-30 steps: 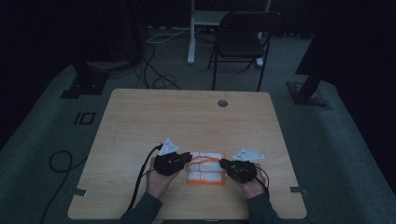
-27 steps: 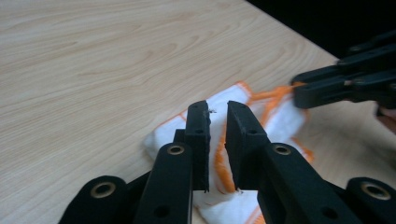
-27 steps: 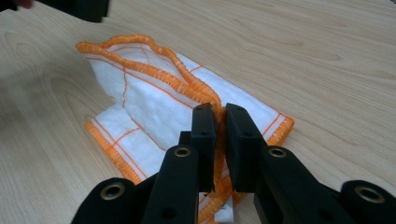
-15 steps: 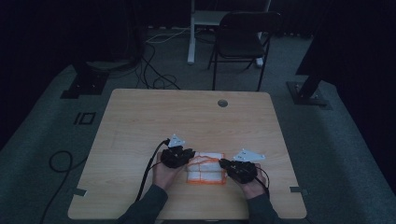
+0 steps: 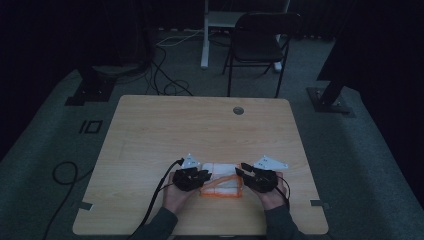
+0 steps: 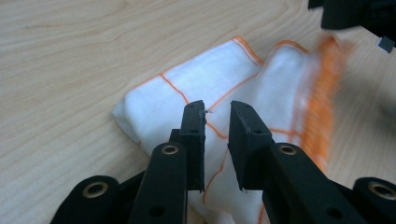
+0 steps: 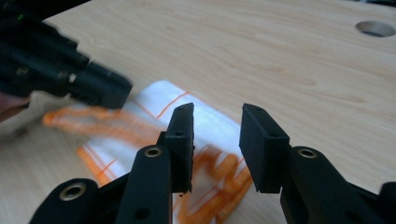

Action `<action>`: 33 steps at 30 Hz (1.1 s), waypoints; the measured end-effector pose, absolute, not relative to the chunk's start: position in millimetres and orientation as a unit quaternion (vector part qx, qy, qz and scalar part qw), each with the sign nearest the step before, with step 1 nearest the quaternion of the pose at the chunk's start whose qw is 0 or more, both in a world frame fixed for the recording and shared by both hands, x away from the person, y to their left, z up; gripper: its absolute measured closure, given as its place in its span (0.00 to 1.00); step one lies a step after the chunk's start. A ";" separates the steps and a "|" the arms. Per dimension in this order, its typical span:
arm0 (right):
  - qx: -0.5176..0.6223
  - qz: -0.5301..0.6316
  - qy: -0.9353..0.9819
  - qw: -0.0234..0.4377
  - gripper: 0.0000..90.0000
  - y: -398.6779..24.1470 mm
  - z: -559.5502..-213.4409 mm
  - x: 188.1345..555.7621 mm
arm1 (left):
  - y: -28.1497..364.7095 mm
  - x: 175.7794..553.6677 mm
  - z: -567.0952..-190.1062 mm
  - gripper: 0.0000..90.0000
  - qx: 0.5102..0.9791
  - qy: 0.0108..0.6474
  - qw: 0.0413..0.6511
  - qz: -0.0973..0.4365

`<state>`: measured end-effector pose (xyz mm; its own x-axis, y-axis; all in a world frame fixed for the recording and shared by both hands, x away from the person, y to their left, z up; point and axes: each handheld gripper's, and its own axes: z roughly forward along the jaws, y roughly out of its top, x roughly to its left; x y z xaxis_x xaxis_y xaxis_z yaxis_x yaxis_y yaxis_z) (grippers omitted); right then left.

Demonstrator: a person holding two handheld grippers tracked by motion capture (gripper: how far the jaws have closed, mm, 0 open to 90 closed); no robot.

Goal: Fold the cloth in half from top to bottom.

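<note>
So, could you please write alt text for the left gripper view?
A folded white cloth with orange stripes lies on a light wooden table. The left gripper hovers over it, its two black jaws slightly apart with nothing between them. The right gripper shows blurred at the top right.

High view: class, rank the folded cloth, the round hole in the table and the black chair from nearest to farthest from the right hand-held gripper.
1. Folded cloth, on the table just left of the right hand-held gripper.
2. Round hole, near the table's far edge.
3. Black chair, on the floor beyond the table.
</note>
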<state>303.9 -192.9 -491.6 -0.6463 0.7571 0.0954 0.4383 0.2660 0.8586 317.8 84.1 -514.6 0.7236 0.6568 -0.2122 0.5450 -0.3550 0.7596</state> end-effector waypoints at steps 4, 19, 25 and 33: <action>0.384 0.464 0.778 0.177 0.72 -192.0 -490.2 307.5 | 85.6 316.1 -517.7 0.85 0.821 0.368 0.430 0.068; 0.398 0.440 0.783 0.185 0.70 -198.0 -504.4 319.3 | 113.0 322.6 -511.9 0.79 0.803 0.393 0.437 0.102; 0.411 0.432 0.781 0.185 0.69 -203.1 -510.7 323.4 | 125.6 326.0 -511.4 0.79 0.794 0.406 0.438 0.111; 0.420 0.421 0.782 0.185 0.68 -207.4 -516.7 328.0 | 136.0 329.3 -512.6 0.78 0.789 0.418 0.436 0.117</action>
